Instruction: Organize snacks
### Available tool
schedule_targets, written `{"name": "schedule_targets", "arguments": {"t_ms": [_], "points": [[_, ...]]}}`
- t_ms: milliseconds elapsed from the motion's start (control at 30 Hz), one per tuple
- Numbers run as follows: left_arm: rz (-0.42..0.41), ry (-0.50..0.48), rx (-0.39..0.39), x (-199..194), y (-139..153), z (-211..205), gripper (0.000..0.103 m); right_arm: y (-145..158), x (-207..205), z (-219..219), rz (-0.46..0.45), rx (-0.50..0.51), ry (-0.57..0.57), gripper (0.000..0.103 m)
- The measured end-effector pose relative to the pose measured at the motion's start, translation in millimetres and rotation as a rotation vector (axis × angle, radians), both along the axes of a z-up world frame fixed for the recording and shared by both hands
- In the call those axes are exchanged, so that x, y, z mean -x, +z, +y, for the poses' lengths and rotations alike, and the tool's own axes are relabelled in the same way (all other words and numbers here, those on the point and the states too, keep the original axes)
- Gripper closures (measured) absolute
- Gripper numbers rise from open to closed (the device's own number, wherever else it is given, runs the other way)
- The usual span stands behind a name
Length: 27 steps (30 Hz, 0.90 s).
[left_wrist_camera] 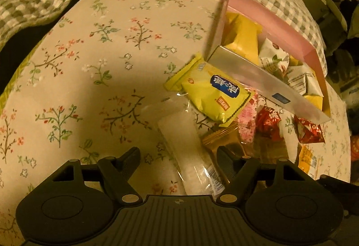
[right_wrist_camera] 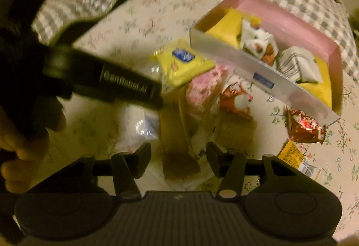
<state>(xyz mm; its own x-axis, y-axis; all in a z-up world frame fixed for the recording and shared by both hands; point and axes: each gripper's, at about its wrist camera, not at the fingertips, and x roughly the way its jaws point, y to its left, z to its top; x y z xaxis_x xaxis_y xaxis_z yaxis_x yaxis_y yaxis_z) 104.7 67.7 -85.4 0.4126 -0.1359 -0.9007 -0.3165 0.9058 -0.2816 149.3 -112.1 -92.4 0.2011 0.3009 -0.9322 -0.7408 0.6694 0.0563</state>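
Both tongs I see apart: left tongs (left_wrist_camera: pixel 178 159) straddle a clear white packet (left_wrist_camera: pixel 190 156), right tongs (right_wrist_camera: pixel 178 156) straddle a tan packet (right_wrist_camera: pixel 177 133), neither gripped. Loose snacks lie beside the pink box (left_wrist_camera: pixel 278 28) on the floral desk (left_wrist_camera: pixel 89 66).

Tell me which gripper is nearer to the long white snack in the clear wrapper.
Left. The left gripper straddles the long white snack, jaws apart either side of it. The right gripper hangs over the tan packet beside it, with the white snack off to its left.
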Motion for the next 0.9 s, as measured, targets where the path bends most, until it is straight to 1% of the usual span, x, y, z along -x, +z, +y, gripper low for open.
{"name": "schedule_targets", "arguments": {"t_ms": [100,167,200,233,267,333,367,400,433,567,700,800,900], "points": [[-0.018,-0.02,-0.01,-0.6,0.3,-2.7,0.044,-4.8,2.5,4.6,-0.013,0.007,0.012,0.056],[-0.025,-0.04,-0.023,-0.4,0.5,-6.1,0.054,-7.8,5.4,8.2,-0.016,0.003,0.025,0.058],[-0.026,-0.049,-0.029,-0.9,0.7,-7.6,0.057,-9.1,7.5,10.3,-0.028,0.011,0.034,0.058],[-0.025,-0.051,-0.029,-1.1,0.5,-8.0,0.064,-9.1,9.0,11.2,-0.044,0.014,0.042,0.06],[-0.024,-0.049,-0.019,-1.4,0.3,-6.7,0.064,-9.1,9.9,11.9,-0.051,0.014,0.047,0.062],[-0.021,-0.04,-0.008,-2.1,-0.1,-4.1,0.067,-6.7,8.7,12.6,-0.04,0.008,0.042,0.076],[-0.022,-0.038,-0.005,-1.7,-0.2,-3.1,0.067,-5.8,3.6,12.2,-0.022,0.005,0.031,0.079],[-0.022,-0.038,-0.003,-1.2,-0.3,-2.9,0.067,-3.7,1.5,10.2,-0.003,-0.003,0.018,0.09],[-0.022,-0.037,-0.003,-0.6,-0.1,-2.6,0.067,-2.3,-0.8,9.2,0.014,-0.008,0.009,0.094],[-0.024,-0.053,-0.019,-1.2,-0.5,-5.3,0.067,1.0,-2.4,4.4,0.03,0.006,-0.01,0.094],[-0.036,-0.104,-0.07,0.0,-0.1,-17.4,0.062,9.0,-7.8,-2.7,0.041,0.001,-0.047,0.095],[-0.048,-0.133,-0.11,1.7,-0.3,-25.2,0.062,17.0,-12.9,-9.2,0.04,-0.024,-0.081,0.095],[-0.055,-0.143,-0.116,2.4,0.1,-26.0,0.066,24.3,-17.3,-16.2,0.031,-0.048,-0.118,0.095]]}}
